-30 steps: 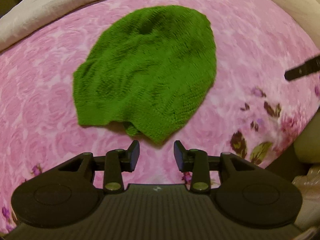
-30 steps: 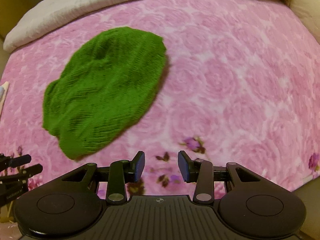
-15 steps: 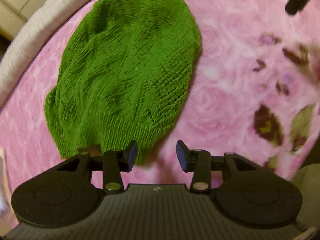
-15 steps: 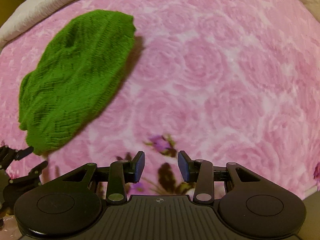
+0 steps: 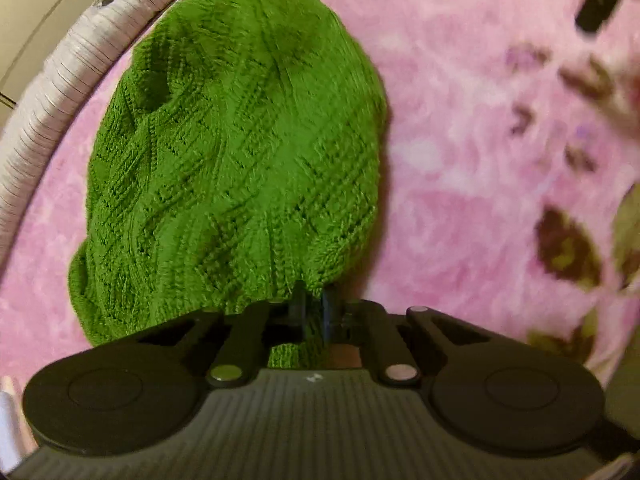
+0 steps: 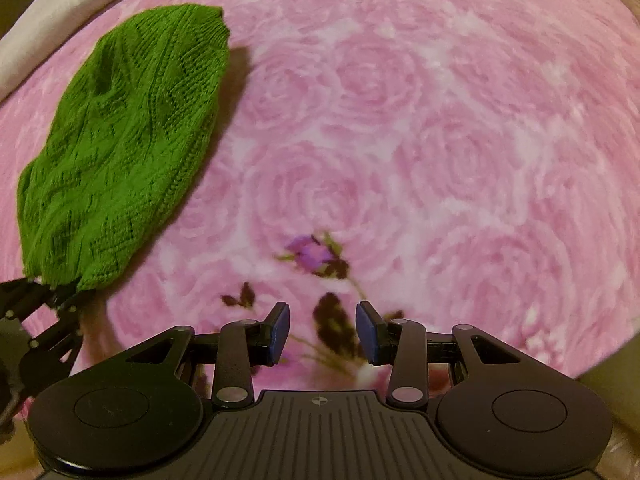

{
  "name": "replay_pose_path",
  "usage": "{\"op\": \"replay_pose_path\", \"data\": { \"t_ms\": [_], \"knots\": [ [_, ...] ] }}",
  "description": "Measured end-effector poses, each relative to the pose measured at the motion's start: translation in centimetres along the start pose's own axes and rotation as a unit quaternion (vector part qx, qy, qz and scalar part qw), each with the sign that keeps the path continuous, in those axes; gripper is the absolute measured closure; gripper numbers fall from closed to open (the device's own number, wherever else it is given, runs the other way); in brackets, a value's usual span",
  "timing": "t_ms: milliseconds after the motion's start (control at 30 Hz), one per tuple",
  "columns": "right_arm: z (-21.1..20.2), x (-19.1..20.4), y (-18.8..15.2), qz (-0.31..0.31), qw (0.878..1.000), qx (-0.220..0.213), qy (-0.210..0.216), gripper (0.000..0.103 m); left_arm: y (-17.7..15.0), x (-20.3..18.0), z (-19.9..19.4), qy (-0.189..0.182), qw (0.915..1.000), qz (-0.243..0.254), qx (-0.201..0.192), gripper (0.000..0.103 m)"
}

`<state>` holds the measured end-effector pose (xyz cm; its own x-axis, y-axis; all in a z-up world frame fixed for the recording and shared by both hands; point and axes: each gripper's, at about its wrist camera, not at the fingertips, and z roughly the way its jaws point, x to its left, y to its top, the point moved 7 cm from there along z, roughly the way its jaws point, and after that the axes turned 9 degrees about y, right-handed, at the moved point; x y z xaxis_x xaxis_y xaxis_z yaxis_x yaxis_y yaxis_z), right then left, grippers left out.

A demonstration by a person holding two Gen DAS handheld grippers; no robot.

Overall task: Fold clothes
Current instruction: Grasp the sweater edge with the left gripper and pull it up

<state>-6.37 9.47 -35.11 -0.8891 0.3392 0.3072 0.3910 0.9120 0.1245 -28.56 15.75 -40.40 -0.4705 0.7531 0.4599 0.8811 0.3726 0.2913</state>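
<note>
Since a second ago, closed in and pinched green knit hat (image 5: 240, 168) hem with left gripper (image 5: 314, 300), ready for folding. Right gripper (image 6: 322, 334) spread, idle at hat's 4 o'clock over bed (image 6: 440, 140).

Left gripper (image 5: 313, 304) now clamped (tight) on green knit (image 5: 240, 152).

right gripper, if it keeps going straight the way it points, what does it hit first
Probably the pink blanket: the open right gripper has only bare fabric ahead, and the green knit garment lies well off to its left.
</note>
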Motion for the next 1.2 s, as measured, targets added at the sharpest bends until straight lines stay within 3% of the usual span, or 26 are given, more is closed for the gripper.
{"op": "replay_pose_path", "data": {
  "t_ms": [100, 167, 200, 267, 367, 400, 467, 533, 733, 800, 900, 967, 1000, 1033, 1067, 1100, 1133, 1167, 1200],
  "knots": [
    [-0.2, 1.0, -0.7, 0.028, 1.000, -0.011, -0.004, 0.062, 0.0, 0.4, -0.3, -0.006, 0.9995, 0.027, -0.012, 0.088],
    [-0.2, 1.7, -1.4, 0.041, 0.999, -0.018, -0.005, 0.062, -0.3, -0.1, -0.1, 0.000, 0.9985, 0.052, -0.020, 0.064],
    [-0.1, 2.1, -1.8, 0.048, 0.999, -0.021, -0.006, 0.062, -0.5, -0.6, 0.0, 0.007, 0.9971, 0.072, -0.025, 0.062],
    [0.2, 2.8, -2.8, 0.063, 0.998, -0.022, -0.008, 0.062, -1.0, -1.4, 0.5, 0.007, 0.9934, 0.109, -0.033, 0.066],
    [0.7, 3.3, -4.6, 0.086, 0.996, -0.018, -0.012, 0.062, -1.2, -1.3, 1.5, -0.017, 0.9928, 0.114, -0.033, 0.091],
    [0.9, 3.5, -5.1, 0.093, 0.995, -0.016, -0.014, 0.062, -1.0, -0.6, 1.2, -0.040, 0.9943, 0.093, -0.032, 0.097],
    [1.0, 3.7, -5.8, 0.104, 0.994, -0.017, -0.018, 0.062, -0.2, 1.8, 0.0, -0.091, 0.9951, 0.020, -0.033, 0.097],
    [0.7, 4.4, -5.5, 0.106, 0.994, -0.026, -0.017, 0.062, 0.7, 5.4, -2.2, -0.127, 0.9891, -0.053, -0.053, 0.098],
    [-0.2, 6.4, -4.6, 0.111, 0.992, -0.055, -0.014, 0.062, 1.9, 16.4, -5.5, -0.119, 0.9729, -0.171, -0.101, 0.097],
    [-0.5, 7.1, -4.3, 0.113, 0.991, -0.064, -0.013, 0.062, 0.0, 20.3, -3.7, -0.103, 0.9594, -0.250, -0.078, 0.097],
    [-0.9, 8.1, -3.8, 0.108, 0.991, -0.076, -0.012, 0.062, -5.2, 24.6, 0.5, -0.083, 0.9235, -0.374, -0.006, 0.096],
    [-0.7, 8.3, -4.2, 0.110, 0.991, -0.073, -0.011, 0.062, -8.4, 25.3, 3.0, -0.085, 0.9111, -0.400, 0.053, 0.096],
    [-0.5, 8.3, -4.5, 0.113, 0.991, -0.070, -0.011, 0.062, -9.5, 25.0, 3.4, -0.099, 0.9092, -0.398, 0.072, 0.096],
    [-0.3, 8.3, -4.8, 0.115, 0.991, -0.066, -0.010, 0.062, -10.4, 24.7, 3.7, -0.114, 0.9089, -0.392, 0.086, 0.095],
    [-0.1, 8.3, -5.1, 0.118, 0.991, -0.061, -0.011, 0.062, -10.6, 24.2, 3.4, -0.128, 0.9140, -0.375, 0.088, 0.094],
    [0.1, 8.2, -5.4, 0.119, 0.991, -0.057, -0.013, 0.062, -10.6, 23.6, 2.9, -0.138, 0.9216, -0.353, 0.082, 0.090],
    [0.2, 8.2, -5.7, 0.121, 0.991, -0.053, -0.015, 0.062, -10.4, 23.0, 2.3, -0.144, 0.9305, -0.328, 0.074, 0.081],
    [0.4, 8.1, -5.9, 0.124, 0.991, -0.049, -0.016, 0.062, -9.8, 22.7, 1.8, -0.141, 0.9417, -0.300, 0.061, 0.069],
    [0.4, 8.0, -6.0, 0.126, 0.991, -0.047, -0.017, 0.062, -9.3, 22.4, 1.6, -0.129, 0.9515, -0.274, 0.050, 0.065]
  ]
}}
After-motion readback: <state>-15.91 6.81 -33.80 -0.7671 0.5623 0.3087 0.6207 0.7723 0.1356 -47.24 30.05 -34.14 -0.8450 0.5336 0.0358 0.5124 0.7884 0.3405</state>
